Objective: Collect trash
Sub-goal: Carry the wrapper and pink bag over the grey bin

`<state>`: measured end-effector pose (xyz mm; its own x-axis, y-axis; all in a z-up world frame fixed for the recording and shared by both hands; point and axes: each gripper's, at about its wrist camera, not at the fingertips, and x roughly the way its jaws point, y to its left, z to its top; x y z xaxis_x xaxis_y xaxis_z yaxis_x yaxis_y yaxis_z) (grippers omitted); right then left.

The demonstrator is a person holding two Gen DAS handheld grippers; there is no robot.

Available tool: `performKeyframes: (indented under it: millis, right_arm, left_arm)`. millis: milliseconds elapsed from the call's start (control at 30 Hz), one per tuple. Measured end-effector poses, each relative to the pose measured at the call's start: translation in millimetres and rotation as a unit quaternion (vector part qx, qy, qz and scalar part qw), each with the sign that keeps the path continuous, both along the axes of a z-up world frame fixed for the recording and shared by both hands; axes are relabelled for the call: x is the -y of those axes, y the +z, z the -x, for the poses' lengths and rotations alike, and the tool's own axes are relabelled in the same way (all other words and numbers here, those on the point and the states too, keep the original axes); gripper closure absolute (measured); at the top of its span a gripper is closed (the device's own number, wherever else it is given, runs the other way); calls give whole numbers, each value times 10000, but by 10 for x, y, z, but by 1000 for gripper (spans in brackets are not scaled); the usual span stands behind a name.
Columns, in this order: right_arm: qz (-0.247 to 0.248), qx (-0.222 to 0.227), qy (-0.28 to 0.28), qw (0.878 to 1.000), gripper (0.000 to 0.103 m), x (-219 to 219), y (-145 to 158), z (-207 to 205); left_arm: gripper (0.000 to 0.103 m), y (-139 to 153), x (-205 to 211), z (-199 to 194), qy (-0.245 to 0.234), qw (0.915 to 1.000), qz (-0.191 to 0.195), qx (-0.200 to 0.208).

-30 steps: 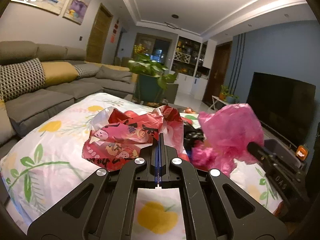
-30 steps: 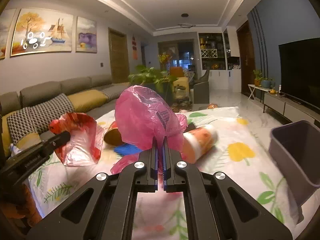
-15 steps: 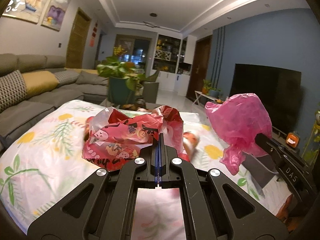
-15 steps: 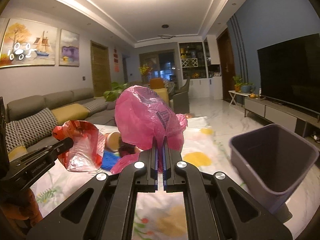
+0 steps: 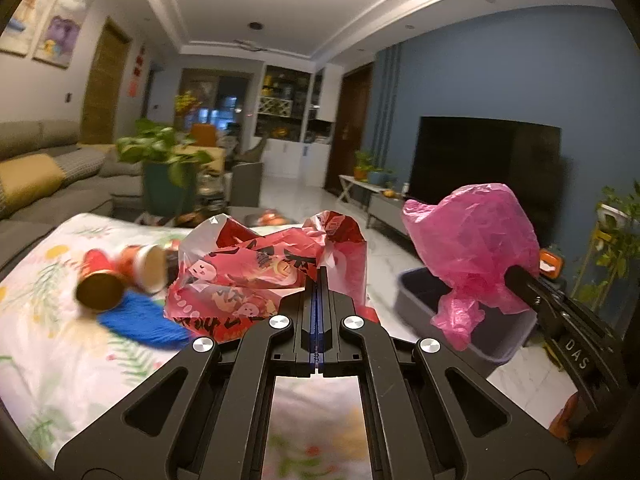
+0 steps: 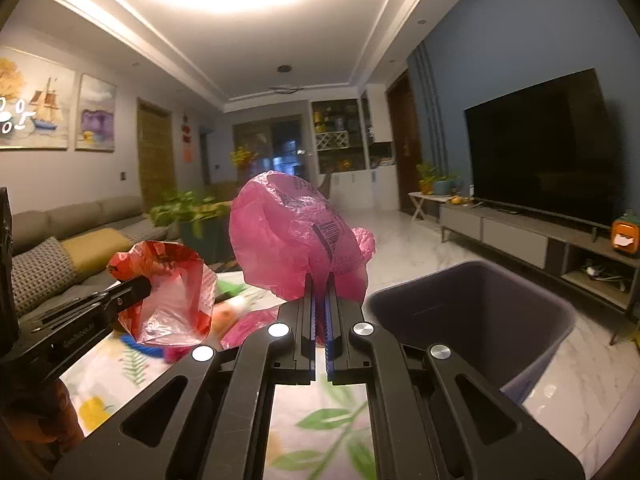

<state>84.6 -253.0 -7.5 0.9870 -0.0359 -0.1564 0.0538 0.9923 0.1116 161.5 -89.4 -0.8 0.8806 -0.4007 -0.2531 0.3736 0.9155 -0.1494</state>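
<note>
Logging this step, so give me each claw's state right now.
Left claw: shut on the red printed bag.
Right claw: shut on the pink plastic bag, beside the grey bin.

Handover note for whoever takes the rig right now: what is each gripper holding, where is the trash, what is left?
Left gripper: shut on the red printed bag, held above the table.
Right gripper: shut on the pink bag, held beside the grey bin, not yet over it.
On the floral cloth: a tipped cup, a red can, a blue scrap.
Nothing visible inside the bin. Left: drop both bags, then collect the rest.
</note>
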Motion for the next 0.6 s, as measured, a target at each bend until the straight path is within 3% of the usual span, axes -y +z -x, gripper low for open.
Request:
performKeyframes:
  millis: [333, 600]
  right_arm:
    - [-121, 113, -858, 9962, 99, 635, 15, 80]
    - [-196, 87, -1238, 9921, 99, 930, -38, 57]
  left_arm:
    - [103, 114, 855, -134, -771, 9967, -96, 216]
    - [103, 54, 1311, -342, -1127, 9936, -45, 111]
